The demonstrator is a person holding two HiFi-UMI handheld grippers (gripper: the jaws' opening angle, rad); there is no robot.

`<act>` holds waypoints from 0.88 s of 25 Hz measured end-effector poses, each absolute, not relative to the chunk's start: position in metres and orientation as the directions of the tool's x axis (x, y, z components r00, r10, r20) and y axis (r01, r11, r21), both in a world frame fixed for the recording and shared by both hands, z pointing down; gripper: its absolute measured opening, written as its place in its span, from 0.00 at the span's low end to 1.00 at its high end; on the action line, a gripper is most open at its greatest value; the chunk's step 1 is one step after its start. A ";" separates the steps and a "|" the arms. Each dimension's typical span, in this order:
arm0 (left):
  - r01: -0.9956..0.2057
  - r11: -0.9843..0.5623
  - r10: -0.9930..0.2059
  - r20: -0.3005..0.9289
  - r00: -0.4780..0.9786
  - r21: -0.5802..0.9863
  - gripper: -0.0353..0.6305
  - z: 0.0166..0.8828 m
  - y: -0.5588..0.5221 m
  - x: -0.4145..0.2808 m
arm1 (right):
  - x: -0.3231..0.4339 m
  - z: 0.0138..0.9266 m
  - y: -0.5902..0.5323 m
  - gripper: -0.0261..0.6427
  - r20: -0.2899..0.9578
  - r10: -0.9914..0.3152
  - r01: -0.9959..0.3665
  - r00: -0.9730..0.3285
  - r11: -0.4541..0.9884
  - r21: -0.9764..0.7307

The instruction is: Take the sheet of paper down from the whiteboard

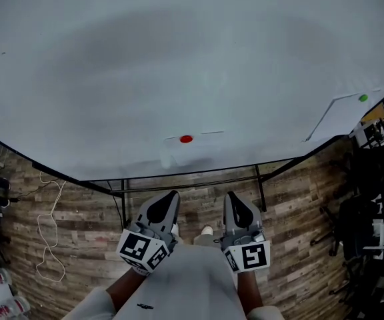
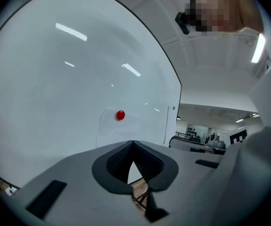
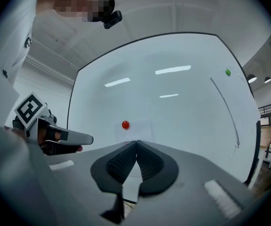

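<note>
Two grippers sit low in the head view, side by side and both pointing at the whiteboard point(image 1: 112, 65). The left gripper point(image 1: 171, 197) and right gripper point(image 1: 231, 197) hang in front of its bottom edge, not touching it. The sheet of paper point(image 1: 192, 153) is up on the board, right by the bottom edge around the middle, pinned by a red magnet point(image 1: 186, 139) near its top left corner. Over by the board's lower right corner there's a second sheet point(image 1: 342, 115) under a green magnet point(image 1: 363, 98). Below the board it's wood-look floor point(image 1: 79, 225) with a pale cable point(image 1: 49, 235) looping on the left.

Left gripper view: the jaws are pinched fully together, tips meeting, with nothing between them. The sheet of paper point(image 2: 135, 126) and its red magnet point(image 2: 120, 115) are straight ahead just above the tips, clear of them.

Right gripper view: same deal, jaws closed tip to tip and empty. The sheet of paper point(image 3: 138, 128) shows just past them with the red magnet point(image 3: 125, 125) at its upper left. The left gripper point(image 3: 81, 138) pokes in from the left, and the green magnet point(image 3: 227, 72) is up near the board's right edge.
</note>
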State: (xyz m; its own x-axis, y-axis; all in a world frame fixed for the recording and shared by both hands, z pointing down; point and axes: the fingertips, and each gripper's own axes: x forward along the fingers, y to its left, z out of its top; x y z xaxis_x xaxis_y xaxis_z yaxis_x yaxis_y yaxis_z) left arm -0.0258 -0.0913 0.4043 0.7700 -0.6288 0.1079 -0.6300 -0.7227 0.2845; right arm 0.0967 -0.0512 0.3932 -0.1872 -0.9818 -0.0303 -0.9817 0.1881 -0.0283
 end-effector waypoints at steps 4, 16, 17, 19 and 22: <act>-0.642 -0.711 -0.642 0.109 0.759 0.286 0.06 0.406 -0.095 -0.021 | 0.098 0.389 -0.060 0.04 -0.039 -0.972 -0.973 -0.230 0.231 -0.013; -0.677 -0.689 -0.678 0.099 0.728 0.260 0.06 0.395 -0.112 -0.010 | 0.107 0.374 -0.111 0.18 -0.039 -0.934 -0.933 -0.356 0.353 0.072; -0.682 -0.685 -0.683 0.101 0.724 0.258 0.06 0.394 -0.115 -0.009 | 0.109 0.373 -0.117 0.18 -0.039 -0.930 -0.929 -0.365 0.361 0.083; -0.694 -0.673 -0.695 0.101 0.712 0.257 0.06 0.393 -0.120 -0.009 | 0.111 0.369 -0.128 0.18 -0.039 -0.923 -0.920 -0.384 0.379 0.098; -0.715 -0.646 -0.720 0.098 0.687 0.266 0.06 0.395 -0.129 -0.009 | 0.111 0.367 -0.144 0.19 -0.026 -0.908 -0.904 -0.417 0.412 0.113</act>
